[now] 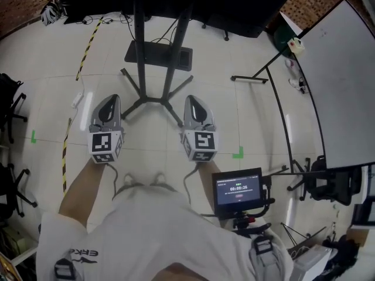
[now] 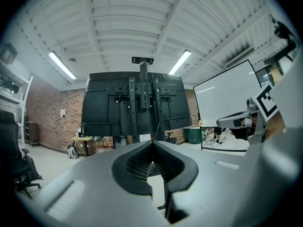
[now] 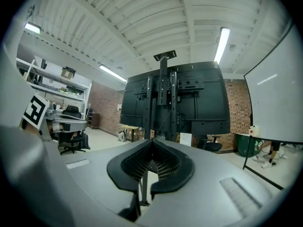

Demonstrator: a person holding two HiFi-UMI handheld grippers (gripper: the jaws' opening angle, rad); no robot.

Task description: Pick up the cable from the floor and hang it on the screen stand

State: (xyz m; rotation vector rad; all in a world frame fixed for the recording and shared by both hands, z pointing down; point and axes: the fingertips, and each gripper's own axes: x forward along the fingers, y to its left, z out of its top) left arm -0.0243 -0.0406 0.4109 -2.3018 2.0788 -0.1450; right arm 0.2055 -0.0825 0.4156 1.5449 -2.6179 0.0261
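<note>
The black screen stand (image 1: 157, 69) rises from the tiled floor straight ahead, its legs (image 1: 153, 101) spreading between my two grippers. Left of it a yellow-and-black striped cable (image 1: 86, 50) lies along the floor. My left gripper (image 1: 112, 98) and right gripper (image 1: 193, 98) are held side by side and level, pointing at the stand, both shut with nothing between the jaws. In the left gripper view the closed fingertips (image 2: 152, 143) sit below the back of the screen (image 2: 137, 103). The right gripper view shows its shut tips (image 3: 152, 140) under the stand's post (image 3: 163, 96).
A white power strip (image 1: 78, 100) lies by the striped cable. A whiteboard (image 1: 343, 81) on a black frame stands at the right, with a green bin (image 1: 285, 38) behind it. Office chairs (image 1: 12, 107) stand at the left. A small monitor on a tripod (image 1: 237, 190) is at my right side.
</note>
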